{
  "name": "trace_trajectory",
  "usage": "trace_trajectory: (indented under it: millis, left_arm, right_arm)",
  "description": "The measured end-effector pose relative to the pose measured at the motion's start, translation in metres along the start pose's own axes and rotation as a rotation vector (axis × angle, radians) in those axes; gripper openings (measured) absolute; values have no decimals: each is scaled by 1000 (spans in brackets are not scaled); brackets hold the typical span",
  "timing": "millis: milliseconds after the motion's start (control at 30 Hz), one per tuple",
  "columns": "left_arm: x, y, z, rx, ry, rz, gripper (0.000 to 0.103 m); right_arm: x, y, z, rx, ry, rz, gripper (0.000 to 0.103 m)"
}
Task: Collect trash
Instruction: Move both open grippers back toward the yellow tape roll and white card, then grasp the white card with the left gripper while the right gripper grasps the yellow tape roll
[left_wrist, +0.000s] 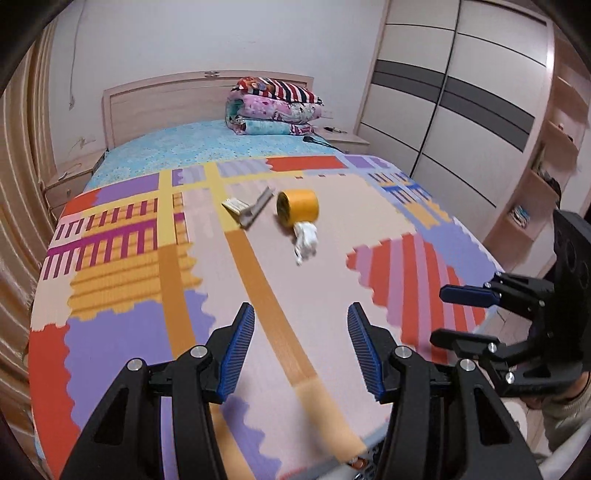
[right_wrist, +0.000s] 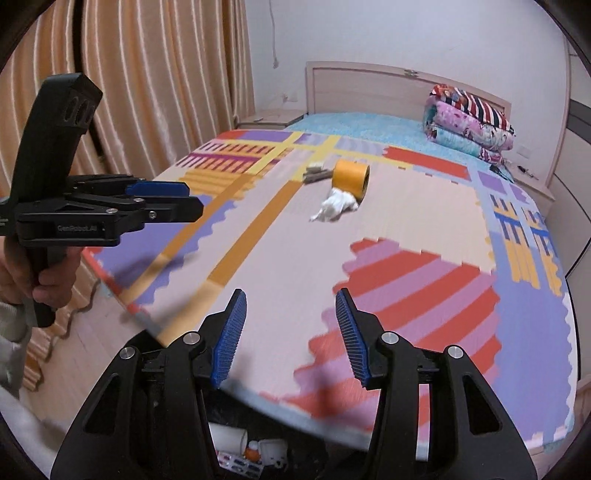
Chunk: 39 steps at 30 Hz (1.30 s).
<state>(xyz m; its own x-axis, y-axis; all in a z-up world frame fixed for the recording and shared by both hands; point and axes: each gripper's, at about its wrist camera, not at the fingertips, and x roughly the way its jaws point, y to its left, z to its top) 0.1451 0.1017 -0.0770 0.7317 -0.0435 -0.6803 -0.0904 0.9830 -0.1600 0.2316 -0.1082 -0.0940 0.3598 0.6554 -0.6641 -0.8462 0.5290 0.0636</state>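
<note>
both grippers, left gripper (left_wrist: 301, 347) and right gripper (right_wrist: 291, 334), half open, empty, above bed (left_wrist: 325, 280).

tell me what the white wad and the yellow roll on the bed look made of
White wad: probably tissue or thin paper, matte, with soft crumpled folds. Yellow roll: looks like adhesive or masking tape, a smooth wound band around a dark hollow core; the exact type is unclear.

Left gripper (left_wrist: 301, 347) is pointing forward and downward, jaws standing apart, nothing between the blue pads. Right gripper (right_wrist: 291, 332) is angling down likewise, jaws parted and empty. A hand (right_wrist: 22, 273) is gripping the left gripper's black handle, a pale sleeve showing at the wrist.
</note>
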Motion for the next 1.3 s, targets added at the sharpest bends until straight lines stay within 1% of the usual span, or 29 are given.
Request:
trace_trajectory:
  millis: [200,267,333,400,467,600,667,733,833,933,1033,1167,1300]
  left_arm:
    - [26,20,28,-60,8,14,51]
    - [30,22,34,-64,6,30,51]
    - [33,23,38,-64,-2,16,51]
    - [37,25,43,-63,-4,22,51]
    - [42,28,46,-65,0,43,51]
    - [51,34,51,-70,6,48,51]
    - [56,39,55,-77,6,61,51]
    - [60,45,59,-85,3,76,50]
    - [68,56,66,-109,3,76,50]
    - [76,64,71,-123,13,77,50]
    - [86,70,75,-127,25,77,50]
    - [97,76,76,-145,35,76,50]
    - [107,77,75,-146,55,81,50]
  right_arm:
    - [15,-7,28,-11,-27,-21,53]
    - [22,-13,37,-12,-29,-46,53]
    - [28,-19,45,-3,-33,-59,53]
    - [37,-28,57,11,-40,-73,53]
    - [47,-35,67,25,-37,-80,53]
    - [68,-45,84,48,-28,-80,53]
    - [82,-50,94,62,-15,-90,53]
    - [94,-55,100,82,-5,-82,53]
    - [112,-60,106,96,28,-71,53]
    - [129,-60,109,76,50,-106,53]
    - [142,-62,112,83,68,-116,53]
    - [149,-62,116,67,63,-133,53]
    - [155,-65,116,76,63,-121,51]
